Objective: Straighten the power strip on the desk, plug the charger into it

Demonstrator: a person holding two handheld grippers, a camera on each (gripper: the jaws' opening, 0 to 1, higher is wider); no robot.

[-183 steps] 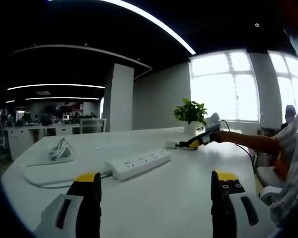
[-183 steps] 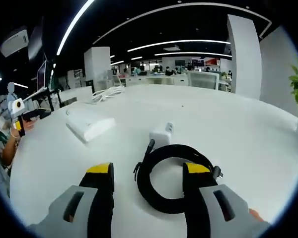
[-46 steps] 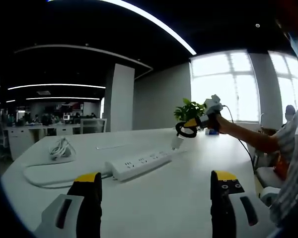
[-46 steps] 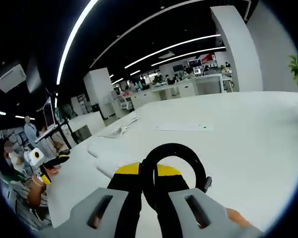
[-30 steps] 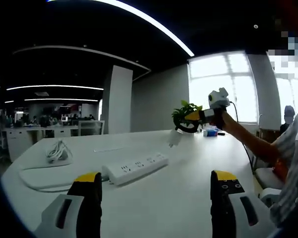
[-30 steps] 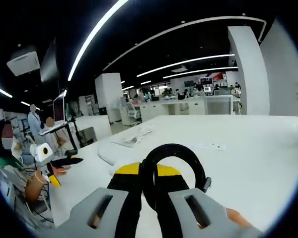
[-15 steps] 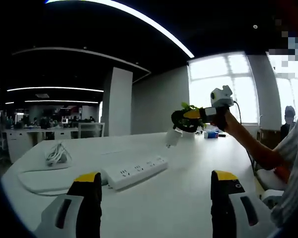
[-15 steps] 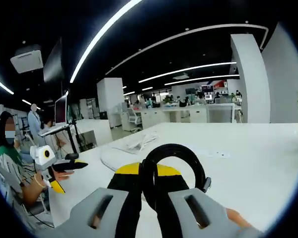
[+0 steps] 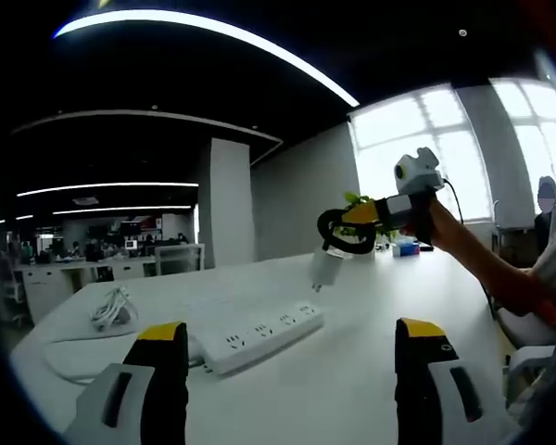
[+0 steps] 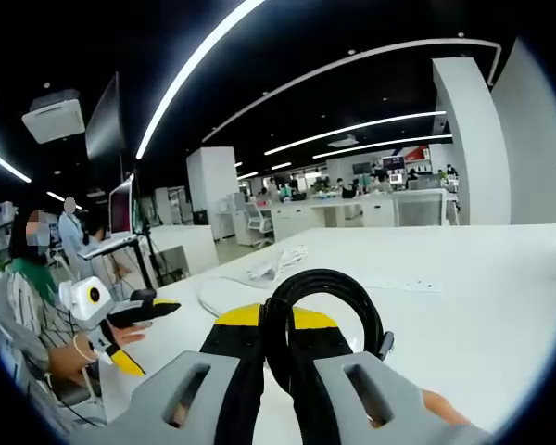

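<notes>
Charger (image 9: 326,269) lifted higher, prongs down | right gripper (image 10: 276,336) clamps its cable (image 10: 322,315) | left gripper (image 9: 292,348) open

The left gripper (image 9: 292,348) hangs above the white desk (image 9: 352,371), jaws wide apart. The power strip (image 9: 259,331) lies slanted ahead. Beyond it, the right gripper (image 9: 360,216) holds a coiled black cable (image 9: 345,239) in the air (the white charger (image 9: 324,269) dangles below).

White strip (image 9: 255,331) on a white bench (image 9: 352,371). White charger (image 9: 323,269) with a black cable coil (image 10: 322,320). Grey left gripper (image 9: 283,343) and right gripper (image 10: 276,326), their jaws black with yellow tips. Green plant (image 9: 356,199); striped sleeve (image 10: 32,329).
</notes>
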